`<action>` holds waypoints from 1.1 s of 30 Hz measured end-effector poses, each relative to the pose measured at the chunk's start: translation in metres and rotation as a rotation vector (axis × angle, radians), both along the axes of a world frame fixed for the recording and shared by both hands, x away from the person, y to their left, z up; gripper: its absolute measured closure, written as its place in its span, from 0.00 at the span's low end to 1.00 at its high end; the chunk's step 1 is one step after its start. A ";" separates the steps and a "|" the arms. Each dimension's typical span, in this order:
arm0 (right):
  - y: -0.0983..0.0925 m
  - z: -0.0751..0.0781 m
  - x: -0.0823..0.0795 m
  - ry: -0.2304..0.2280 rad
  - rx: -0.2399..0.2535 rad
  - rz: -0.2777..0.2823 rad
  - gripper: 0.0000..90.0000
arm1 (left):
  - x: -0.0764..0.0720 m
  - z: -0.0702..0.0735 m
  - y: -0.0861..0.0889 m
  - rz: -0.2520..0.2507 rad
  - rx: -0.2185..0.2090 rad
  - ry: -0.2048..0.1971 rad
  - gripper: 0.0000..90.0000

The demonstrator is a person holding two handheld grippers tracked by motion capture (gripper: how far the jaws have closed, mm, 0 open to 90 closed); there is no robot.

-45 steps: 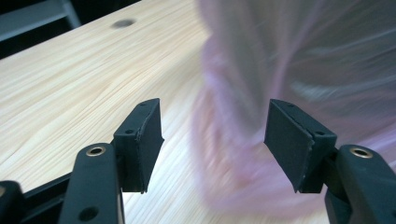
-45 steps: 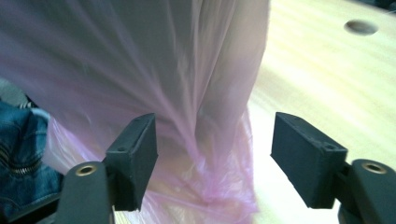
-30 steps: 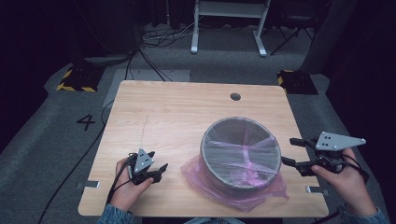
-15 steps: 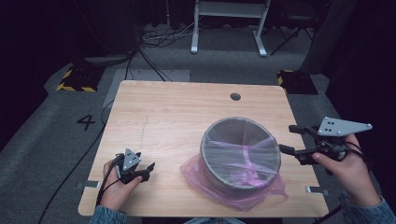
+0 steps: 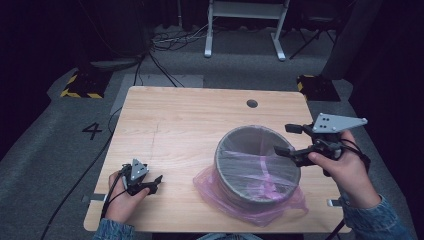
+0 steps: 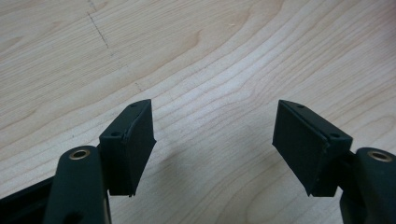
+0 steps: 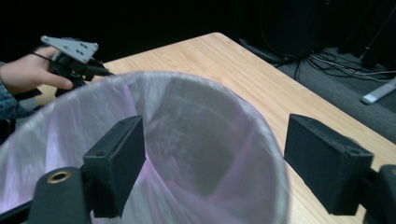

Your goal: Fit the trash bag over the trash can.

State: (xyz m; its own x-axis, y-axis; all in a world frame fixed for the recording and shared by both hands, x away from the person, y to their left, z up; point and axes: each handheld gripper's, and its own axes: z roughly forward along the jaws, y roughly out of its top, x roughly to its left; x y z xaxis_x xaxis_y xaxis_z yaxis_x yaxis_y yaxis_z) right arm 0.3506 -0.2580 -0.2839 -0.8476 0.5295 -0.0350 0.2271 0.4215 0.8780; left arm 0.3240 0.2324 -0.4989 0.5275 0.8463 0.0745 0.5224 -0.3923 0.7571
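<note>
Hovering open, right gripper [image 5: 289, 141] over the lined bin's [image 5: 235, 175] rim

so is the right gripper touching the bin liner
Apart. In the right gripper view the right gripper hangs open above the bin, and the pink liner at its rim lies beyond both jaws with nothing between them.

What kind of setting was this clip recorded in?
Probably a lab or studio recording station, not a home: a bare wooden table on grey carpet with a taped number 4, hazard-striped floor blocks, loose cables and dark surroundings. A bag-lined grey bin stands on the table.
</note>
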 end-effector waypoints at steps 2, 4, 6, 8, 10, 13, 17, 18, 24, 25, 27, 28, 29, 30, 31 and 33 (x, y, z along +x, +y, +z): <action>0.009 -0.001 0.003 0.006 0.009 0.007 0.22 | 0.001 -0.002 -0.001 -0.002 0.005 0.005 0.32; 0.017 -0.001 0.006 0.007 0.017 0.012 0.22 | 0.002 -0.003 -0.001 -0.002 0.019 0.006 0.32; 0.024 -0.002 0.008 0.010 0.021 0.019 0.21 | 0.003 -0.003 0.000 -0.007 0.029 0.006 0.32; 0.032 -0.003 0.010 0.015 0.026 0.027 0.21 | 0.004 -0.004 0.000 -0.001 0.025 0.003 0.32; 0.040 -0.004 0.012 0.019 0.034 0.037 0.20 | 0.005 -0.005 0.000 0.003 0.023 0.006 0.32; 0.054 -0.006 0.014 0.022 0.033 0.054 0.20 | 0.006 -0.005 0.000 0.004 0.024 0.006 0.32; 0.071 -0.013 0.016 0.035 0.017 0.074 0.20 | 0.007 -0.005 0.001 0.006 0.025 0.008 0.32; 0.074 -0.015 0.017 0.038 0.008 0.075 0.20 | 0.007 -0.005 0.001 0.006 0.026 0.009 0.32; 0.085 -0.025 0.022 0.051 -0.022 0.067 0.20 | 0.007 -0.005 0.001 0.010 0.025 0.012 0.31; 0.086 -0.026 0.023 0.055 -0.025 0.065 0.20 | 0.008 -0.005 0.001 0.015 0.019 0.015 0.31; 0.087 -0.030 0.024 0.064 -0.034 0.065 0.20 | 0.009 -0.005 0.002 0.021 0.010 0.023 0.31; 0.088 -0.032 0.025 0.070 -0.040 0.059 0.20 | 0.009 -0.005 0.002 0.023 0.006 0.026 0.31; 0.089 -0.034 0.026 0.071 -0.045 0.059 0.20 | 0.009 -0.005 0.003 0.026 -0.003 0.035 0.31; 0.089 -0.035 0.027 0.076 -0.050 0.056 0.20 | 0.010 -0.005 0.003 0.030 -0.010 0.040 0.31; 0.090 -0.037 0.028 0.082 -0.055 0.052 0.20 | 0.010 -0.005 0.004 0.037 -0.019 0.053 0.31; 0.092 -0.042 0.029 0.090 -0.075 0.046 0.18 | 0.011 -0.005 0.004 0.042 -0.033 0.060 0.31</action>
State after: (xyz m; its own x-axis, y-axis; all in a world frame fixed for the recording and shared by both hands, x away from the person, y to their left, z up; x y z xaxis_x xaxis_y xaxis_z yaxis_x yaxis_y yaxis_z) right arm 0.3798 -0.1659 -0.3254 -0.8726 0.4884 0.0043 0.2822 0.4969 0.8207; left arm 0.3351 0.2367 -0.5042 0.4938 0.8694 0.0153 0.5827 -0.3439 0.7363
